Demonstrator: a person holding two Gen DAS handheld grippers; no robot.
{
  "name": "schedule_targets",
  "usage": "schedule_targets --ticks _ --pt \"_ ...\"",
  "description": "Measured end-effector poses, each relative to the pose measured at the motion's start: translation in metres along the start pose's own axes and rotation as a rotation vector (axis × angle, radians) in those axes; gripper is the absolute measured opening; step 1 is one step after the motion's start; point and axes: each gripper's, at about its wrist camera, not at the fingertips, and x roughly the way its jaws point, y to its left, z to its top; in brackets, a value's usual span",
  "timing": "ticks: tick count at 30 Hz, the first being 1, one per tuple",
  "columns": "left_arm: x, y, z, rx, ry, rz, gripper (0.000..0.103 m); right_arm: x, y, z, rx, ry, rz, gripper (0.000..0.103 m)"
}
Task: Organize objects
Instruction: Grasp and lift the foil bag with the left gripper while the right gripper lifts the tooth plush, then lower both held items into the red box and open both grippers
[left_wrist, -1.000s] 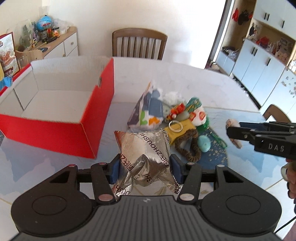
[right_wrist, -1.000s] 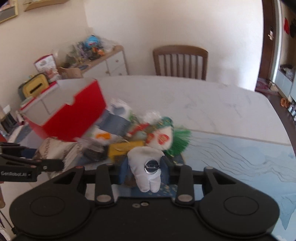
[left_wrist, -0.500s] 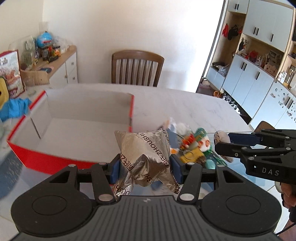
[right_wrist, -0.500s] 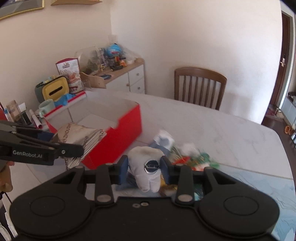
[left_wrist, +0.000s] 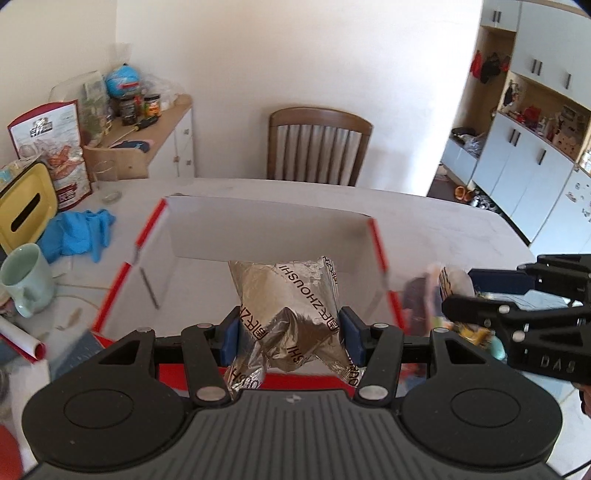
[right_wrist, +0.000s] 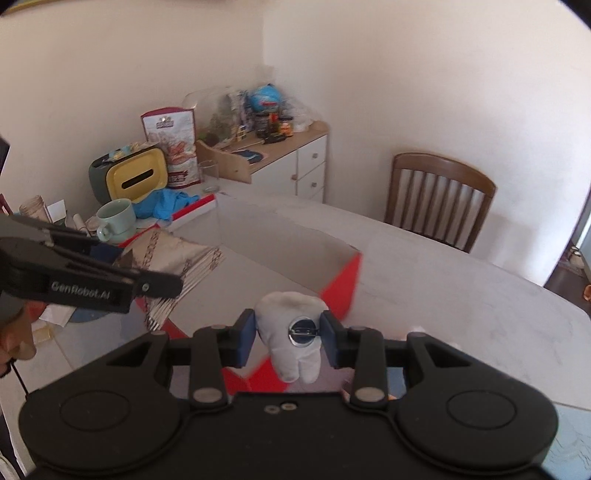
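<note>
My left gripper (left_wrist: 288, 330) is shut on a silver foil snack bag (left_wrist: 286, 295) and holds it over the near edge of the open red box (left_wrist: 380, 254). My right gripper (right_wrist: 288, 332) is shut on a white tooth-shaped plush toy (right_wrist: 284, 314) with a metal badge, above the box's near right corner (right_wrist: 343, 280). The foil bag also shows in the right wrist view (right_wrist: 177, 258), and the right gripper with the plush shows in the left wrist view (left_wrist: 458, 284). The box's white inside looks empty.
A green mug (left_wrist: 24, 280), blue cloth (left_wrist: 77, 234) and yellow tissue box (left_wrist: 22, 214) sit left of the box. A wooden chair (left_wrist: 319, 146) stands at the table's far side. A sideboard with jars (right_wrist: 273, 147) stands by the wall. A pile of small items (left_wrist: 476, 332) lies right of the box.
Both grippers have risen and swung left from the pile toward the red box, each carrying its object; the box now lies directly ahead of both.
</note>
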Motion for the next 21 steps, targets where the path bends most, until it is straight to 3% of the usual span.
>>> schedule_targets --ticks 13,21 --pt "0.086 0.072 0.036 0.042 0.139 0.042 0.054 0.100 0.044 0.032 -0.097 0.117 -0.033 0.036" --pt "0.142 0.073 0.048 0.093 0.274 0.031 0.054 0.154 0.050 0.029 -0.097 0.288 -0.052 0.036"
